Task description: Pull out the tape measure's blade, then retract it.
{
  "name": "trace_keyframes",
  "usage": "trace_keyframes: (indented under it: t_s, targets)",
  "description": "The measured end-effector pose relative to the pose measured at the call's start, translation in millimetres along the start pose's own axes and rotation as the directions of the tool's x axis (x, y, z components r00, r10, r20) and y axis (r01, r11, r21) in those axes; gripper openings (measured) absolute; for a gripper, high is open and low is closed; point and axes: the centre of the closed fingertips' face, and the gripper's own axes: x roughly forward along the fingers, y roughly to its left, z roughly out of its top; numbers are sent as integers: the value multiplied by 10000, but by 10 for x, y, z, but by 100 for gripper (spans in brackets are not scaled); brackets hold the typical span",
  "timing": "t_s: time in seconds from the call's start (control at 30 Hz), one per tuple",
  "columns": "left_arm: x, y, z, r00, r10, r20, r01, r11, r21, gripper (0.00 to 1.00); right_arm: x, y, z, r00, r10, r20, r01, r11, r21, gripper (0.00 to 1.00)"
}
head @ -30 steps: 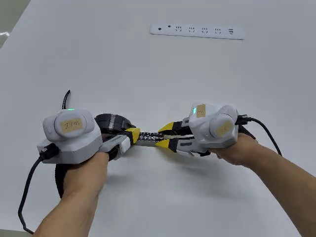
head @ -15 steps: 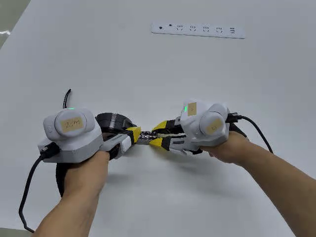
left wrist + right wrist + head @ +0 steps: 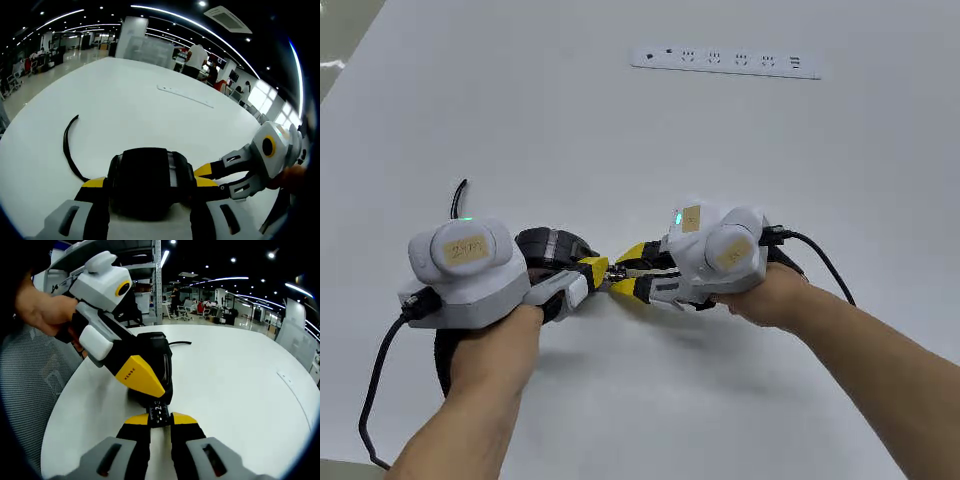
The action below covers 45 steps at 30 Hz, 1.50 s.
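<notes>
White tabletop (image 3: 620, 140) spreads across the head view, with a white power strip (image 3: 725, 61) lying flat toward 12 o'clock, well apart from the work. Behind it, the gripper views show an open hall with strip lights on a dark ceiling and people standing far off. The tape measure (image 3: 552, 250), a black rounded case, rests on the table at about 8 o'clock from the centre of the head view. The left gripper (image 3: 575, 275) is clamped on it. In the left gripper view the two yellow-tipped jaws stand fairly wide, one pressed against each flank of the case. The left hand (image 3: 495, 345) grips the white body of that tool from 6 o'clock. The right gripper (image 3: 625, 272) comes in from 3 o'clock, held by the right hand (image 3: 770, 295), so the two tools meet nearly nose to nose. Its jaws are drawn narrow and pinch the end of the blade (image 3: 159, 412). Just a short printed stub of blade shows between the case mouth and the yellow tips. In the right gripper view the case sits at 12 o'clock just beyond those tips. A thin black cord (image 3: 70, 150) curves over the table away from the case, toward 10 o'clock in the left gripper view.
</notes>
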Motion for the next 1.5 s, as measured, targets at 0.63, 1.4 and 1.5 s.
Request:
trace_keyframes:
  t_s: [0.63, 1.4, 1.5]
  targets:
    - [5, -8, -12, 10000, -23, 5, 23, 9999, -127, 63, 90, 22, 55, 9996, 196, -195, -201, 9994, -268, 14]
    - [15, -7, -11, 10000, 3, 90, -1, 9998, -218, 65, 99, 13, 49, 9973, 47, -739, -95, 9978, -655, 15]
    - [14, -8, -9, 10000, 32, 80, -31, 9998, -194, 65, 93, 9, 41, 9969, 27, -782, -77, 9979, -640, 16]
